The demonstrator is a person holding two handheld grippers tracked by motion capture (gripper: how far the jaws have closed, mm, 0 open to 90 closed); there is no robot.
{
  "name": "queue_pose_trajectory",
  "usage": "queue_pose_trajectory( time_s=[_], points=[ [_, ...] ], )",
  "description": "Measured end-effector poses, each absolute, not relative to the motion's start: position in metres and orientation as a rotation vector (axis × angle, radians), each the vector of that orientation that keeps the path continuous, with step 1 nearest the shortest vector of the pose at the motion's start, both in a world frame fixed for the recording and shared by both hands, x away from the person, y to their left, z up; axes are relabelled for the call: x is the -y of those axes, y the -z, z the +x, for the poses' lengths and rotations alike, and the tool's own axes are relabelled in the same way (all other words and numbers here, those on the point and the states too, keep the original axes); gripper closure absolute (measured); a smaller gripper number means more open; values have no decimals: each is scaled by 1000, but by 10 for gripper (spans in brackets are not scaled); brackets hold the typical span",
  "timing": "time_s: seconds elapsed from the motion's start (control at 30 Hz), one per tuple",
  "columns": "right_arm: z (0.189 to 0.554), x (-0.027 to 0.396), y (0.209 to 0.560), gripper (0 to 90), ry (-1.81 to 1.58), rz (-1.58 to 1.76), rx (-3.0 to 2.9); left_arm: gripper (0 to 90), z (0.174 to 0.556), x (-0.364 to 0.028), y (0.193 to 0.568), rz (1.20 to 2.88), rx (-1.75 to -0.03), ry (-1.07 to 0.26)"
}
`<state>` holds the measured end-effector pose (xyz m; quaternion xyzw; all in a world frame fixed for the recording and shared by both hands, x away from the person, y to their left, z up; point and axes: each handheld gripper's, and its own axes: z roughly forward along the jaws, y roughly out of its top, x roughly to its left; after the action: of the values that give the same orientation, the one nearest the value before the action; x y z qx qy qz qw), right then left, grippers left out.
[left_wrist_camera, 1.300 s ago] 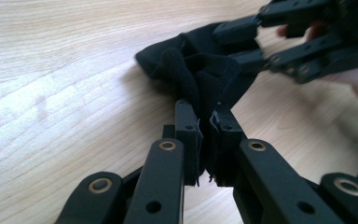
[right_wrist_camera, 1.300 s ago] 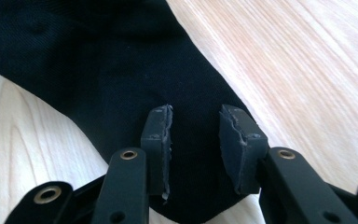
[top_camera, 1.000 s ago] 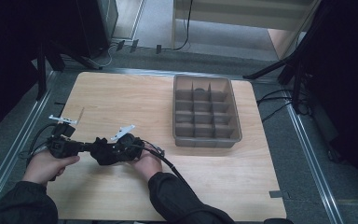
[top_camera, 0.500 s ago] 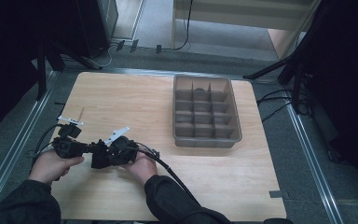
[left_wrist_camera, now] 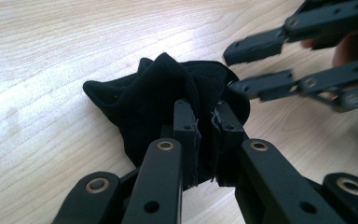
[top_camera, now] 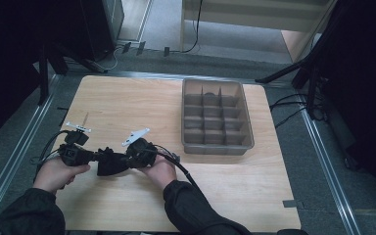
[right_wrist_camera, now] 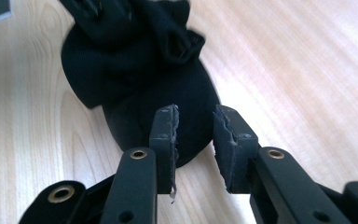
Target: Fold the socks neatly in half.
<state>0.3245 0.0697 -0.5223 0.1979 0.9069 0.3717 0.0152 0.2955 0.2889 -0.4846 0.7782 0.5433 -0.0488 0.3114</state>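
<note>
No writing or brand could be read anywhere. The black sock point(top_camera: 111, 163) lay bunched near the desk's point(top_camera: 127, 105) front left edge. The left tongs point(left_wrist_camera: 205, 123) pinched a fold of it. The right tongs point(right_wrist_camera: 195, 128) had just been closing, slightly spread with nothing pressed between. The grey compartment tray point(top_camera: 216, 116) sat toward the right edge, with bare wood between.

Black sock point(left_wrist_camera: 168, 91) bunched, crumpled on wooden table, near front-left edge.

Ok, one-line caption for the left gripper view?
Left gripper pinching a bunched black sock on the wooden table, right gripper alongside.
</note>
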Motion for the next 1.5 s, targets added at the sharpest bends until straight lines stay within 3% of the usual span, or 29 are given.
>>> queue_pose_trajectory(
  time_s=[0.6, 1.1, 1.5],
  points=[
    [319, -88, 538, 695, -1142, 606, -2835, 809, 307, -272, 494, 2114, -1401, 117],
    [312, -54, 518, 695, -1152, 592, -2820, 807, 314, -269, 511, 2159, -1397, 95],
    [316, -45, 518, 678, -1155, 632, -2810, 640, 309, -278, 497, 2054, -1374, 116]
  ],
)
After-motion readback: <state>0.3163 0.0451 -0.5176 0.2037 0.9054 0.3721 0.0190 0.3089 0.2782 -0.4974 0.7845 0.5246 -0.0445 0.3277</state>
